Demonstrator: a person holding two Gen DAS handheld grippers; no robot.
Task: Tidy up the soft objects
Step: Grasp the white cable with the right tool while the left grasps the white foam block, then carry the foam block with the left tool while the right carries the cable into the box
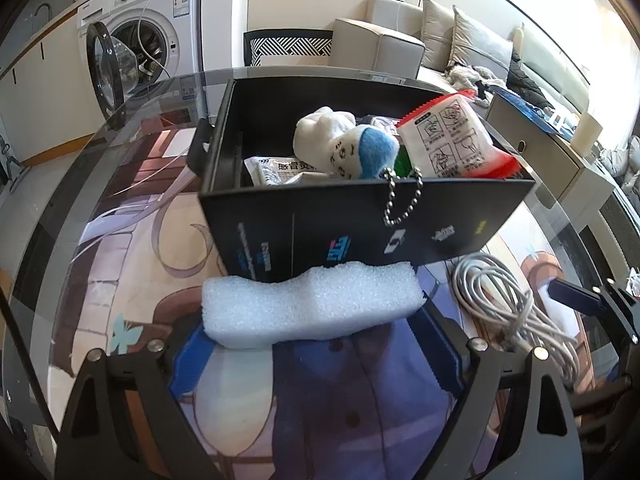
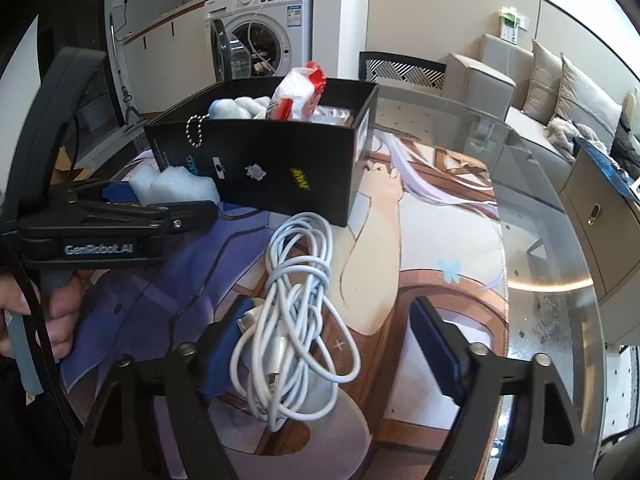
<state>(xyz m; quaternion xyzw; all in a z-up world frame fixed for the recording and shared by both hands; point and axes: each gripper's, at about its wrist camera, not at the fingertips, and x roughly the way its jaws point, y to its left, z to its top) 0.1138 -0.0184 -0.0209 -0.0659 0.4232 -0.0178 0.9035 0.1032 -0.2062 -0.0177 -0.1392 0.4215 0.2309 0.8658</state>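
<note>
A black open box stands on the printed mat; it also shows in the right wrist view. It holds a white and blue plush toy with a ball chain hanging over the front wall, a red-edged white packet and a flat white sachet. A white foam block lies in front of the box, between the open jaws of my left gripper. A coiled white cable lies between the open jaws of my right gripper; the cable also shows in the left wrist view.
The round glass table carries an anime-print mat. A washing machine with its door open stands behind, a sofa at the right, a patterned chair behind the table. The left gripper's body is at left.
</note>
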